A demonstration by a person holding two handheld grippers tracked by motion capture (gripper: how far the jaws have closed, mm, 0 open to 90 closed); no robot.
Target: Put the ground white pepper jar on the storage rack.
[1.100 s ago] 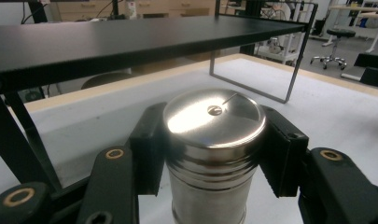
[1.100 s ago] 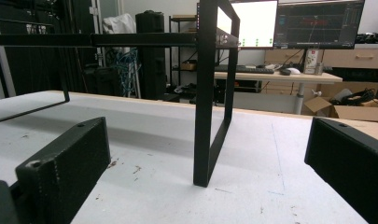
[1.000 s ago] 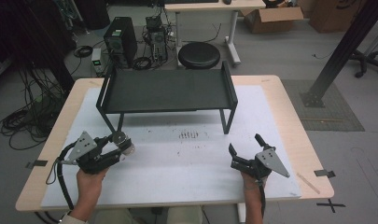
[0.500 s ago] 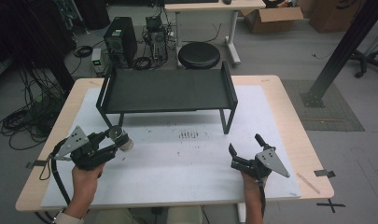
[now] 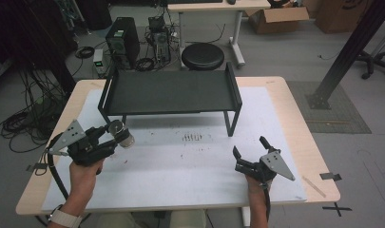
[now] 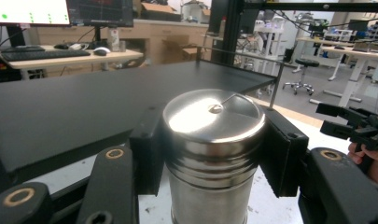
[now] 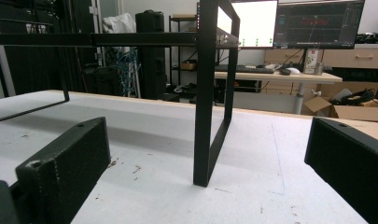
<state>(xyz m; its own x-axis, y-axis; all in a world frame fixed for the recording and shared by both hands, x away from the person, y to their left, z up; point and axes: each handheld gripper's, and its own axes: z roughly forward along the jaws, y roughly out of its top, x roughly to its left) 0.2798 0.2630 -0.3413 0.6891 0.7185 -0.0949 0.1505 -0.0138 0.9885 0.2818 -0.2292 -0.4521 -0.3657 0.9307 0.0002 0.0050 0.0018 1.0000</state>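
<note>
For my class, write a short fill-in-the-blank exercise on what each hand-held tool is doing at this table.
1. The left tool is shut on a steel ____.
2. The jaws of the right tool stand ____, with nothing between them.
3. The black shelf rack stands on the table with ____ on its top.
4. In the high view, the canister is held in front of the rack's ____ end.

Missing words: canister; open; nothing; left
</note>
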